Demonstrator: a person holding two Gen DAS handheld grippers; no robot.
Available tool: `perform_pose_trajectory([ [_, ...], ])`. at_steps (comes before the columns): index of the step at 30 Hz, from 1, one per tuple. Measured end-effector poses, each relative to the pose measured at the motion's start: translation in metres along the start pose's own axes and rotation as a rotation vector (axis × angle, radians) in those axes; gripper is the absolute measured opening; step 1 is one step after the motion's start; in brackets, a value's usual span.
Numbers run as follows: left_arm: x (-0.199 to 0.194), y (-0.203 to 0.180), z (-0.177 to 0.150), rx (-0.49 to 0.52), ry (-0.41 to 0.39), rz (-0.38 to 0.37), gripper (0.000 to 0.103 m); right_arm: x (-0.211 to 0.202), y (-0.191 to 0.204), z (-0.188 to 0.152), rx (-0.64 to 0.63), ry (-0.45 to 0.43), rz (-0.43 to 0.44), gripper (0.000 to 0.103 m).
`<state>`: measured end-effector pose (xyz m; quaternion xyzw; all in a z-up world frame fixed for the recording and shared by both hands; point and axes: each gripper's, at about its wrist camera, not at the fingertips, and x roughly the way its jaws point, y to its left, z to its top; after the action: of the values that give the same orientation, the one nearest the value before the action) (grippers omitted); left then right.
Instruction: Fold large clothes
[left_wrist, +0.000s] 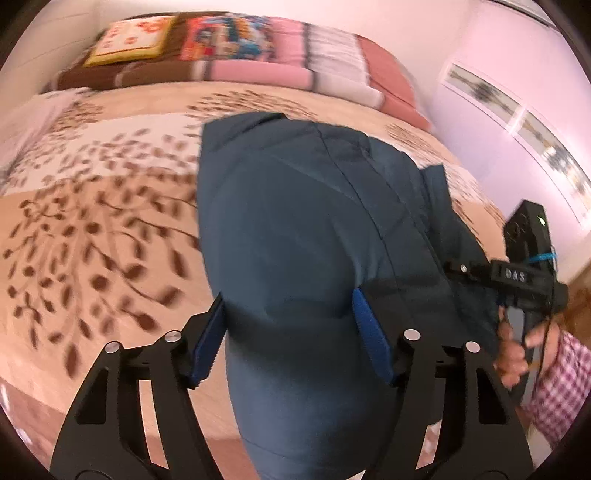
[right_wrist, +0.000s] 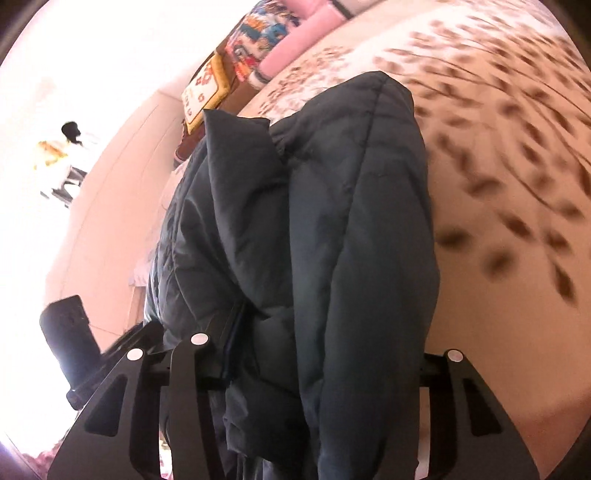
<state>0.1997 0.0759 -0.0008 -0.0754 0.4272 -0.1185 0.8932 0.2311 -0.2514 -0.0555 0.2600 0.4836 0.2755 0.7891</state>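
Note:
A dark blue padded jacket (left_wrist: 306, 229) hangs above a bed with a beige leaf-print cover (left_wrist: 92, 229). My left gripper (left_wrist: 291, 332) is closed around a thick fold of the jacket, with the blue pads (left_wrist: 369, 328) pressed into its sides. My right gripper (right_wrist: 321, 343) holds the bunched jacket (right_wrist: 332, 221) between its fingers; the fabric hides its fingertips. In the left wrist view the right gripper (left_wrist: 524, 277) shows at the jacket's right edge, held by a hand (left_wrist: 517, 350).
Folded pink, white and brown blankets (left_wrist: 280, 62) and a patterned cushion (left_wrist: 129, 40) lie along the bed's far side. A pale wall with framed pictures (left_wrist: 517, 118) is to the right. The left gripper's body (right_wrist: 70, 332) shows in the right wrist view.

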Motion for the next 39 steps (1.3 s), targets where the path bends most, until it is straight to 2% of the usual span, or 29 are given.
perform_pose_trajectory([
  [3, 0.004, 0.016, 0.003, -0.034, -0.003, 0.015, 0.066, 0.032, 0.021, 0.012, -0.024, 0.007, -0.04, 0.05],
  [4, 0.004, 0.016, 0.001, -0.041, 0.0, 0.015, 0.066, 0.039, 0.026, 0.013, -0.028, 0.013, -0.067, 0.059],
  [6, 0.0, 0.012, -0.001, -0.029, -0.001, 0.016, 0.07, 0.041, 0.022, 0.011, -0.017, 0.02, -0.109, 0.069],
  [7, -0.005, 0.008, -0.004, -0.023, -0.002, 0.011, 0.073, 0.038, 0.018, 0.009, -0.004, 0.021, -0.118, 0.071],
  [10, -0.015, 0.004, -0.009, -0.031, -0.011, -0.01, 0.074, 0.016, 0.005, 0.007, 0.028, 0.023, -0.128, 0.072],
  [13, -0.035, -0.003, -0.022, -0.05, -0.015, 0.011, 0.075, -0.022, 0.015, 0.003, -0.034, -0.064, -0.206, 0.073],
  [14, -0.04, -0.004, -0.026, -0.057, -0.018, 0.016, 0.075, -0.04, 0.021, -0.004, -0.07, -0.096, -0.246, 0.073],
  [17, -0.053, -0.013, -0.043, -0.074, 0.0, 0.06, 0.075, -0.07, 0.041, -0.034, -0.185, -0.12, -0.37, 0.073],
  [20, -0.067, -0.029, -0.062, -0.061, 0.005, 0.118, 0.075, -0.07, 0.065, -0.067, -0.28, -0.094, -0.434, 0.073],
  [23, -0.078, -0.044, -0.078, -0.045, 0.006, 0.155, 0.075, -0.071, 0.076, -0.106, -0.294, -0.088, -0.436, 0.073],
  [25, -0.084, -0.052, -0.087, -0.041, 0.008, 0.175, 0.075, -0.063, 0.081, -0.126, -0.267, -0.065, -0.409, 0.073],
  [28, -0.093, -0.063, -0.101, -0.022, 0.004, 0.216, 0.075, -0.058, 0.093, -0.151, -0.28, -0.044, -0.424, 0.073],
  [39, -0.101, -0.068, -0.137, -0.086, 0.051, 0.223, 0.072, -0.049, 0.111, -0.178, -0.288, -0.047, -0.525, 0.073],
])
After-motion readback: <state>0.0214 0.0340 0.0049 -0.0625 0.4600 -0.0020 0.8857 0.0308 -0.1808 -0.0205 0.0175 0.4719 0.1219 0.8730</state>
